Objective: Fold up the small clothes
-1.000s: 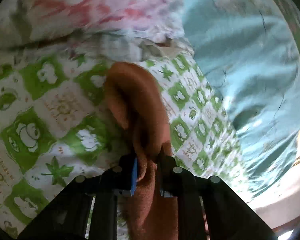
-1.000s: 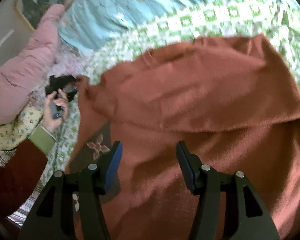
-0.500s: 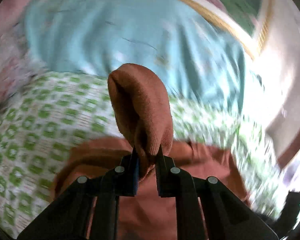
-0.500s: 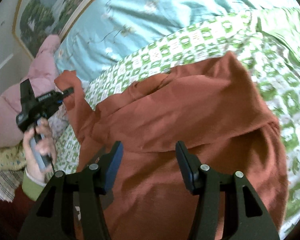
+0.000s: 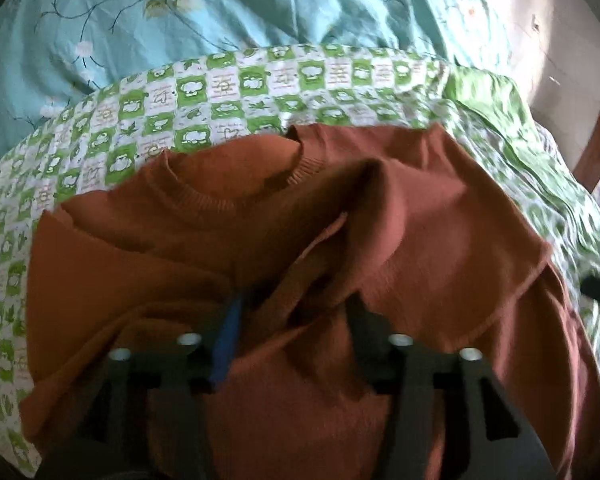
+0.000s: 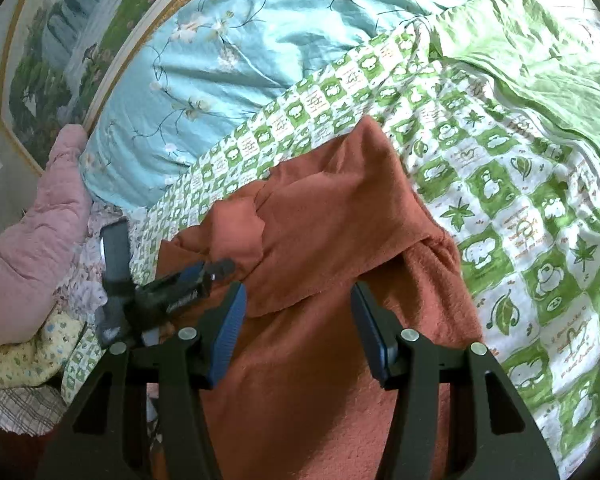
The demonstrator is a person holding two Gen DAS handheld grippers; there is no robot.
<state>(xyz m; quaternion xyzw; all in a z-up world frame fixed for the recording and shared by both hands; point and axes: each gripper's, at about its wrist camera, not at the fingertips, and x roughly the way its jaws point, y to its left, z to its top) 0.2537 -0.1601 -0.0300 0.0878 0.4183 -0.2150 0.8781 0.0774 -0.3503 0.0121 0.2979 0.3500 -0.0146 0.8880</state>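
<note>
A bed covered by a green-and-white checked quilt (image 6: 500,184), with a pale blue floral duvet (image 6: 204,80) bunched at the upper left and a framed landscape picture (image 6: 60,40) in the corner beyond. The rust-brown sweater (image 5: 400,240) lies on the quilt and fills the lower centre of both views; its ribbed neckline (image 5: 228,200) faces the top of the left wrist view. A sleeve (image 5: 320,240) lies folded diagonally inward across the chest. The left gripper (image 5: 292,316) hangs low over this sleeve with its jaws opening; the cloth runs between them, but the pads no longer pinch it. It appears again at the left edge of the right wrist view (image 6: 204,272). The right gripper (image 6: 298,312) stands half spread above the sweater's lower body, holding nothing. To complete this step well, the left jaws should probably clear the sleeve fully before lifting, so that the fold is not dragged open; the sleeve is best left flat, with its edge in line with the side seam.
</note>
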